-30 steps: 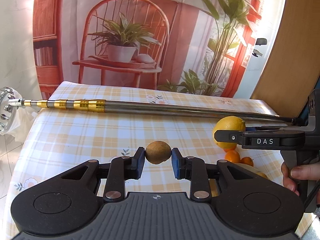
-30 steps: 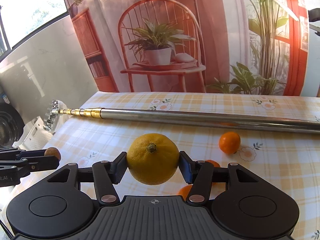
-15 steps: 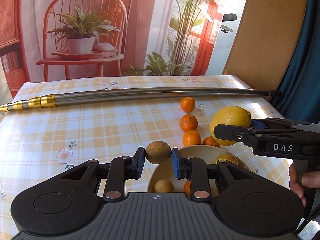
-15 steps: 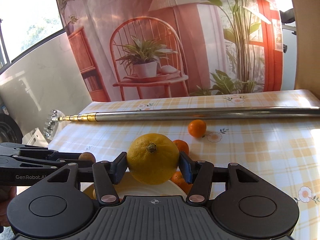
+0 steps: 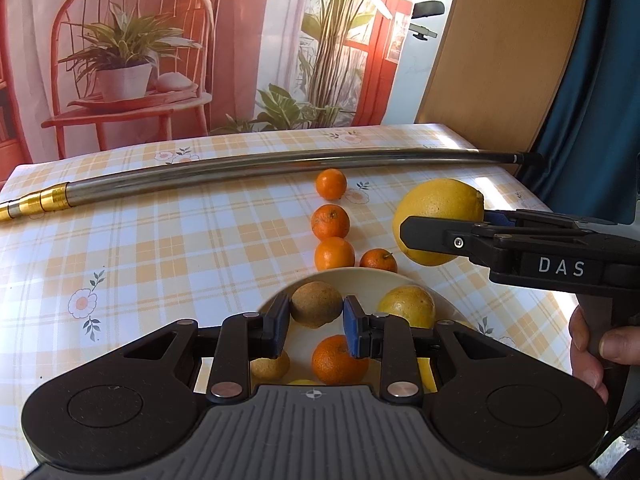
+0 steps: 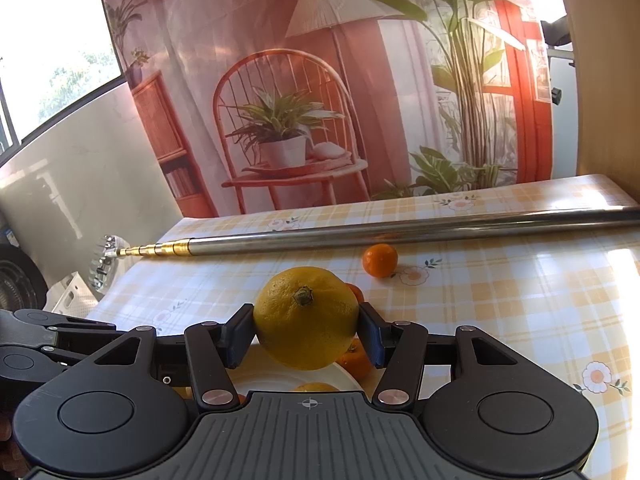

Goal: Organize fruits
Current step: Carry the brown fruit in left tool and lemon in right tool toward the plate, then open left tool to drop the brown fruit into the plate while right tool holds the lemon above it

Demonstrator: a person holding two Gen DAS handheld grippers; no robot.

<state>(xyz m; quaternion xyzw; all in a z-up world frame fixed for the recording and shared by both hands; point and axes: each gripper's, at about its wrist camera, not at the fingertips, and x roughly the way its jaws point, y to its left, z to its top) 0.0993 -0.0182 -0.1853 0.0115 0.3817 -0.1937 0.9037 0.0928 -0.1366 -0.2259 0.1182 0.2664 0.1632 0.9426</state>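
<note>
My left gripper is shut on a small brown round fruit, held above a white plate. On the plate lie a yellow fruit, an orange mandarin and another small brownish fruit. My right gripper is shut on a large yellow citrus, stem end up, just above the plate's far rim. In the left wrist view that citrus hangs to the right of the plate. Several mandarins lie in a row on the checked tablecloth beyond the plate.
A long metal telescopic pole with gold segments lies across the far part of the table. A hand grips the right tool's handle. A printed backdrop hangs behind, and a wooden panel stands at the right.
Both grippers have swung right and come down over the plate, each still holding its fruit. The plate and the row of mandarins have come into view.
</note>
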